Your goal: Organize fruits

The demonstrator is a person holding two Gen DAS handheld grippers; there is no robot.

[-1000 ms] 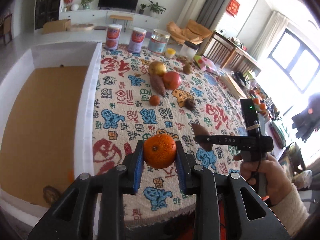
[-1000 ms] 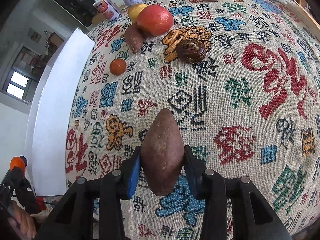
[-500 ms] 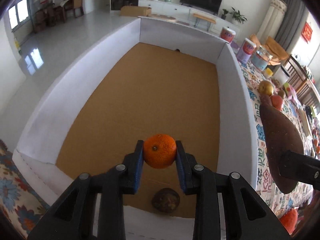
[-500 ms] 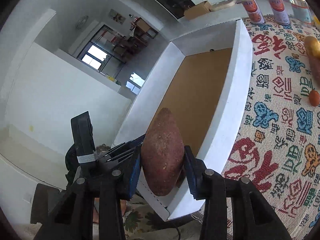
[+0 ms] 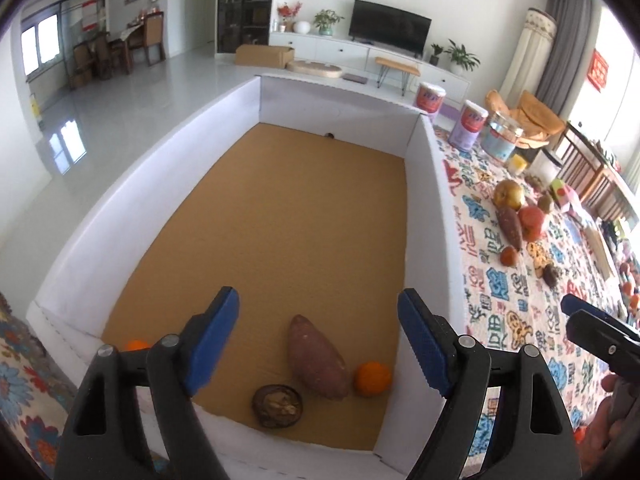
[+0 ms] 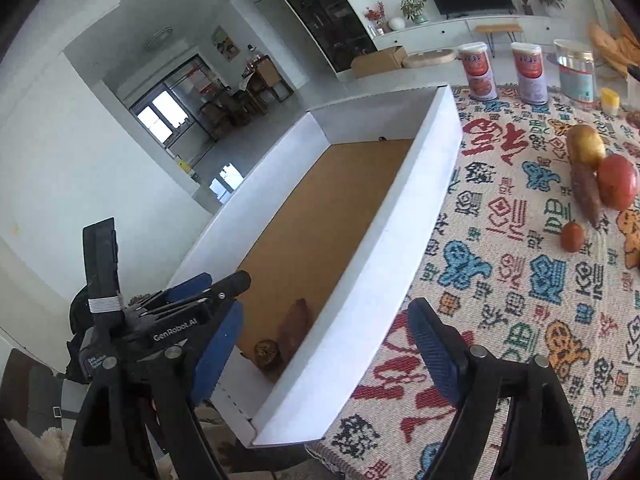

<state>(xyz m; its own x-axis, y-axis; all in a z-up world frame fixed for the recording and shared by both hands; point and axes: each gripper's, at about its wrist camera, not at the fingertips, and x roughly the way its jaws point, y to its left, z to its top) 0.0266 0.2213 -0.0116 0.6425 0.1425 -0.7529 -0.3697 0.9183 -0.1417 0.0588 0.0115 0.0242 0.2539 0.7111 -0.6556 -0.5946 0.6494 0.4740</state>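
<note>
A sweet potato (image 5: pixel 318 358) is lying on the brown floor of the white-walled box (image 5: pixel 424 216), at its near end, with an orange (image 5: pixel 373 378) just beside it on the right and a dark, round, wrinkled fruit (image 5: pixel 277 400) just beside it on the near left. A second orange (image 5: pixel 136 345) is peeking out at the near left corner of the box, partly hidden behind a finger. The left gripper (image 5: pixel 318 344) is hovering above this near end with its blue-padded jaws spread wide and gripping nothing. The right gripper (image 6: pixel 324 354) is hanging over the box's right wall, jaws likewise wide apart and empty. To the right of the box, on the patterned tablecloth (image 5: pixel 500 320), more produce is waiting: a yellow apple (image 5: pixel 509 194), a red fruit (image 5: pixel 532 222), another sweet potato (image 5: pixel 510 227) and a small tangerine (image 5: pixel 509 256) are sitting close together. At the cloth's far edge, two cans (image 5: pixel 466 120) are standing upright.
</note>
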